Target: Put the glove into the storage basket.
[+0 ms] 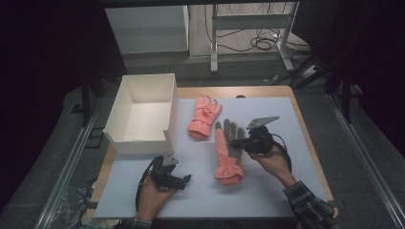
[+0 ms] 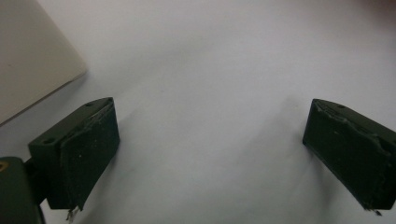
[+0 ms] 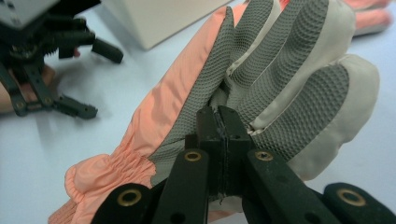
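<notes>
From the high view, a pale lavender sheet-covered worktop (image 1: 267, 191) carries an open white rectangular cardboard box (image 1: 143, 112) at its left rear corner. Just right of the box lies a salmon-pink padded winter glove with a red emblem (image 1: 204, 117), back side up, fingers pointing away from the person. Nearer the person, a second salmon-pink winter glove with a grey textured palm (image 1: 227, 155) lies with its gathered cuff on the sheet and its finger end raised, pinched by the right gripper (image 1: 237, 141), held in the person's right hand (image 1: 272, 160) with a plaid sleeve (image 1: 308, 205) behind it. The left gripper (image 1: 185, 180) rests low over bare sheet in front of the box, well apart from both gloves, held in the left hand (image 1: 153, 198).

In the left gripper view, its two black fingers (image 2: 88, 154) stand wide apart with nothing between them, bare lavender sheet below and a corner of the white box at upper left.

In the right gripper view, its black fingers (image 3: 219, 135) are pressed together on a fold of the grey-palmed glove at the base of the glove's fingers, the grey gridded palm and cream fingertips facing the camera and the pink cuff hanging toward the lower left. The left gripper shows farther off at upper left, with the box behind it.
</notes>
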Motion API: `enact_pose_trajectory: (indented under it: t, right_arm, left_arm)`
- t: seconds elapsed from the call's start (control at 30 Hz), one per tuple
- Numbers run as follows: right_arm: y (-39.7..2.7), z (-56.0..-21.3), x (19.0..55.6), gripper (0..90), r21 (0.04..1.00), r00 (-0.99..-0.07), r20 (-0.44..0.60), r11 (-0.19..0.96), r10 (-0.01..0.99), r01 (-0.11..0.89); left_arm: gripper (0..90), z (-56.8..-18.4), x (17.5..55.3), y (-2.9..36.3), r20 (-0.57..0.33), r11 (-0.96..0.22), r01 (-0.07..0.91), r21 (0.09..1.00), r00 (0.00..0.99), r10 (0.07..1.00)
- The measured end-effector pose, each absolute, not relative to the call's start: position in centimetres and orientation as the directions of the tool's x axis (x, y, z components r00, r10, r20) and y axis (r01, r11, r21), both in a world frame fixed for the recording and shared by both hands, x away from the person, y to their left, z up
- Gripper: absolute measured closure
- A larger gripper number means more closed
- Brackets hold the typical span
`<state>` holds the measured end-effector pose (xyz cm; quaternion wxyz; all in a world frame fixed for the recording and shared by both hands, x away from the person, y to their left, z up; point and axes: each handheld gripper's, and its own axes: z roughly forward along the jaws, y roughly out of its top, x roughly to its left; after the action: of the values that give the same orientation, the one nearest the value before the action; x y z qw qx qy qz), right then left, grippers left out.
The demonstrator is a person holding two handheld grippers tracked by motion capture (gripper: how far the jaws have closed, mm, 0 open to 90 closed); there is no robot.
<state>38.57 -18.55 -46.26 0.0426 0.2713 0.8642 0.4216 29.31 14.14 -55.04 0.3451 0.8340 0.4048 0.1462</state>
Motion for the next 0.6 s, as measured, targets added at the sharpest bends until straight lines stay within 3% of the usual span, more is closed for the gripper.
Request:
enact_pose_trajectory:
  t: [0.6]
  right_arm:
    - [-17.6, -50.4, 40.5, 85.6, 0.707, -0.867, 0.145, 0.563, 0.476, 0.428]
  left_arm:
    - [3.7, -55.1, 29.3, 14.1, -0.038, -0.43, 0.576, 0.696, 0.627, 0.778]
